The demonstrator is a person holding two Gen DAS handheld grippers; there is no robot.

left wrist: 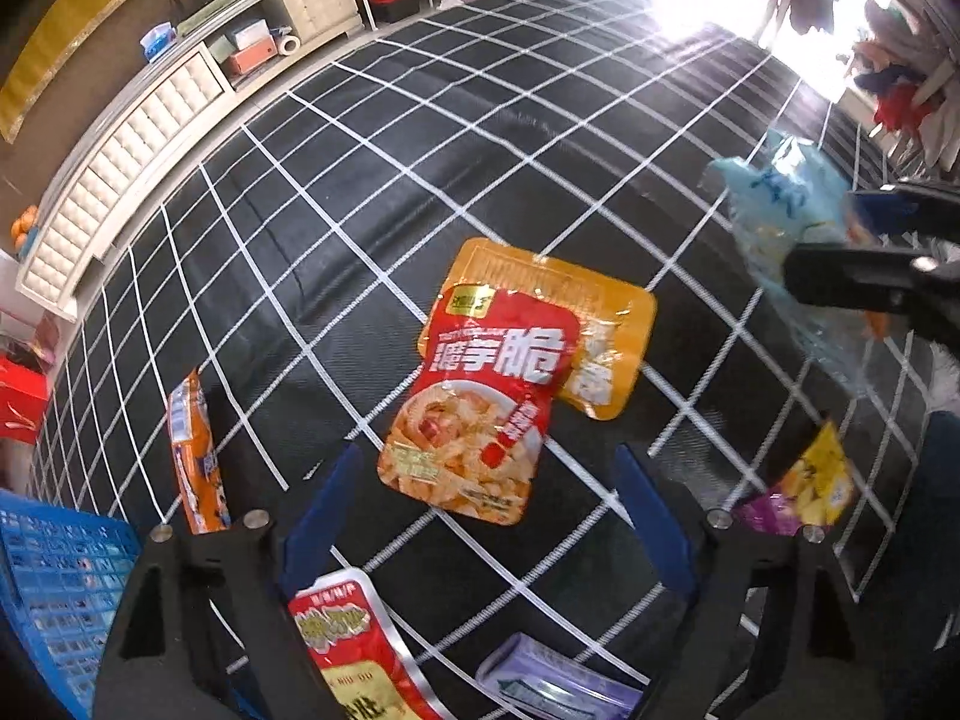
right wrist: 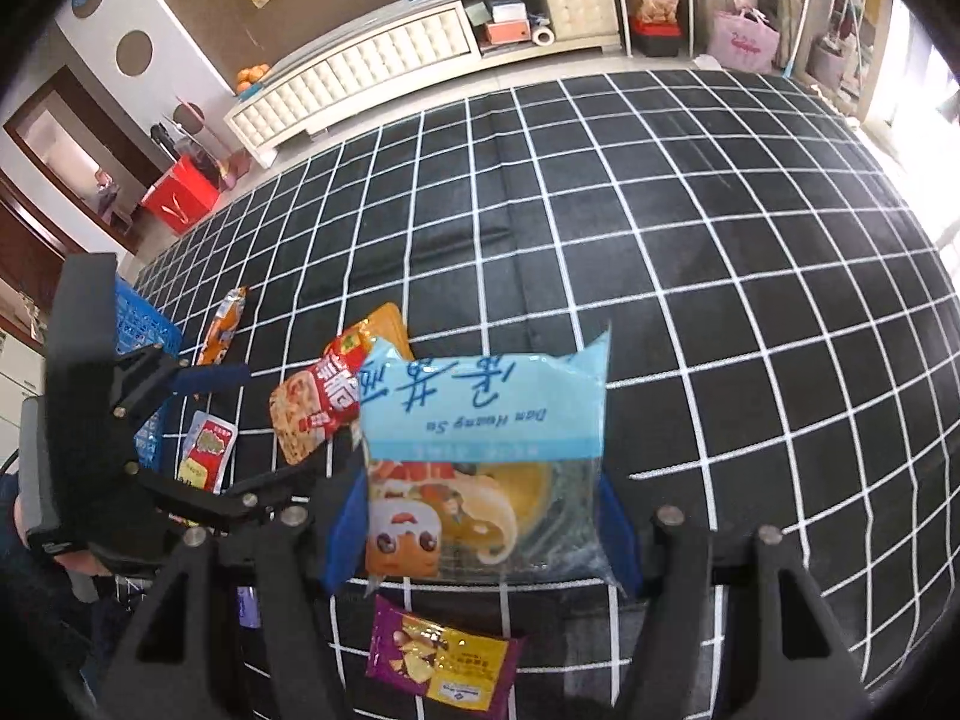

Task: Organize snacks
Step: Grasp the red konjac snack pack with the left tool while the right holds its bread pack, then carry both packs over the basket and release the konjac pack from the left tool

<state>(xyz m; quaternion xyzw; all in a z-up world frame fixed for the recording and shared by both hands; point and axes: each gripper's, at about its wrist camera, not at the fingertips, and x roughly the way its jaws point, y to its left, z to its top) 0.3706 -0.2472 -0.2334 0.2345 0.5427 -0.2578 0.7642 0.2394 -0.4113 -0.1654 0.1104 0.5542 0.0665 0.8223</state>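
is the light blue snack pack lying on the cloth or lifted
Lifted: the light blue snack pack sits clamped in the right gripper, above the cloth.

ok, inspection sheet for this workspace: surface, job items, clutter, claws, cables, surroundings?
Surface: black cloth with white grid, lightly creased.
Job's things: red pack lying partly on an orange pack; blue pack lifted off the cloth; striped orange pack, small red pack, lilac pack, purple-yellow pack lying apart; blue crate at the left edge.
Clutter: nothing seen on the cloth.
Claws: left claw open, empty, above the red pack; right claw shut on the blue pack.
Cables: nothing seen.
Surroundings: white cabinet, pink bag, red box, bright window on the right.
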